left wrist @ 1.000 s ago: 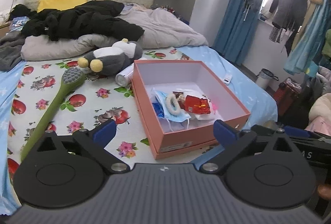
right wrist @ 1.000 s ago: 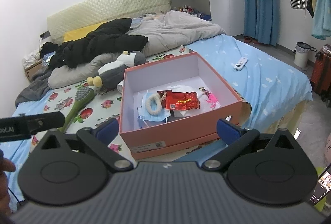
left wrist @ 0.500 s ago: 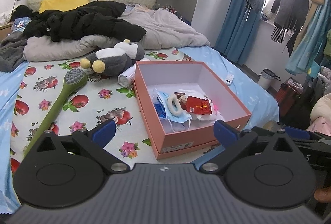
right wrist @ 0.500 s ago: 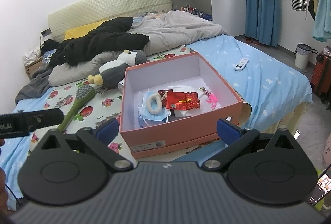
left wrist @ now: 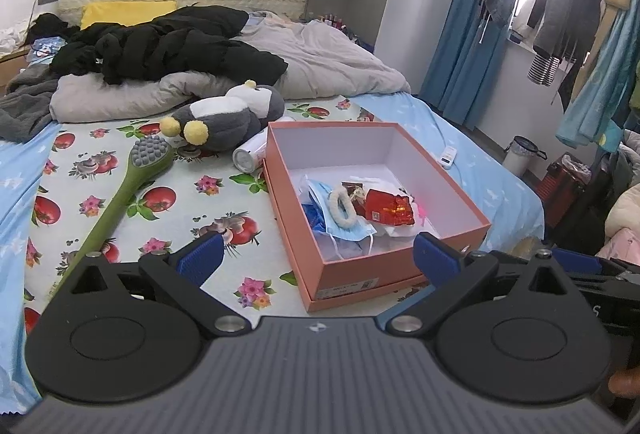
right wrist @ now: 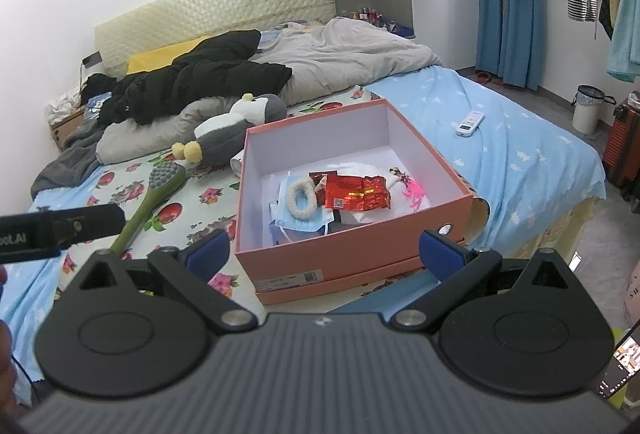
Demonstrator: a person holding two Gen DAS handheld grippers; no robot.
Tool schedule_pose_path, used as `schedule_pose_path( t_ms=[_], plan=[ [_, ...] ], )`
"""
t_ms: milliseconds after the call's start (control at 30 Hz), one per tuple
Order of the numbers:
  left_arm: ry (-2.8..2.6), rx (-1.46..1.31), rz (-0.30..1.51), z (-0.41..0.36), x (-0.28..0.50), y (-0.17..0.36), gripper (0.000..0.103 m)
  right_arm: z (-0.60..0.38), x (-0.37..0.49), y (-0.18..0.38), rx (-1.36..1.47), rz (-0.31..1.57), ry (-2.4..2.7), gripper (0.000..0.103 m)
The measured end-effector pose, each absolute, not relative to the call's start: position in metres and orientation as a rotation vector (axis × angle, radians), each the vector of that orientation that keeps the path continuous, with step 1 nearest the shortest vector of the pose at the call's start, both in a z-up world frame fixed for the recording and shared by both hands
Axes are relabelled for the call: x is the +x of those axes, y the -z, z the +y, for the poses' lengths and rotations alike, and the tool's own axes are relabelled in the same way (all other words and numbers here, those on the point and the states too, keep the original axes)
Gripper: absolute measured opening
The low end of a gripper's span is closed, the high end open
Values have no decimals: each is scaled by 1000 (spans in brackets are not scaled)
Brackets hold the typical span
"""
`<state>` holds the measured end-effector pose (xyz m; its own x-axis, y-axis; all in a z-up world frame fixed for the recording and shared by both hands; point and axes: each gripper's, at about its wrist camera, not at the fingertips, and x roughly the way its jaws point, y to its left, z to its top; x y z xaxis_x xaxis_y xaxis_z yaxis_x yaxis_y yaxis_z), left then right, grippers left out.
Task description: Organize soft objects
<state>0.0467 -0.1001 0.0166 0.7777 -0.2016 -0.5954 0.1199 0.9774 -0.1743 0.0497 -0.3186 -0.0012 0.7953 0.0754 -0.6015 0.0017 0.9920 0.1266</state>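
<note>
An open pink box [left wrist: 404,266] [right wrist: 348,254] sits on the bed near its foot. Inside lie a blue face mask [left wrist: 344,230] [right wrist: 298,222], a white fluffy hair tie [left wrist: 342,207] [right wrist: 300,195], a red foil packet [left wrist: 390,211] [right wrist: 356,191] and a pink trinket [right wrist: 412,189]. A grey and white plush penguin [left wrist: 228,117] [right wrist: 236,125] lies behind the box. A green long-handled brush [left wrist: 132,177] [right wrist: 156,189] rests left of it. My left gripper [left wrist: 318,260] and right gripper [right wrist: 326,248] both hover open and empty before the box's near wall.
A white can [left wrist: 248,153] lies between penguin and box. A black coat [left wrist: 168,49] and grey quilt [left wrist: 328,61] cover the bed's head. A white remote [right wrist: 470,122] rests on the blue sheet. Clothes, curtains, a bin [right wrist: 586,107] and a suitcase stand right.
Both grippers have drifted slightly toward the bed, so the box and plush sit a little lower and nearer in view. Jaws stay open; nothing was picked up.
</note>
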Motion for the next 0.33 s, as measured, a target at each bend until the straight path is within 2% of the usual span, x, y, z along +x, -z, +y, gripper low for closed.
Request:
schedule_pose_path(
  t_ms=[333],
  plan=[
    [178, -140, 653, -100, 44, -19, 102, -315, 50, 0, 111, 642, -44, 103]
  ],
)
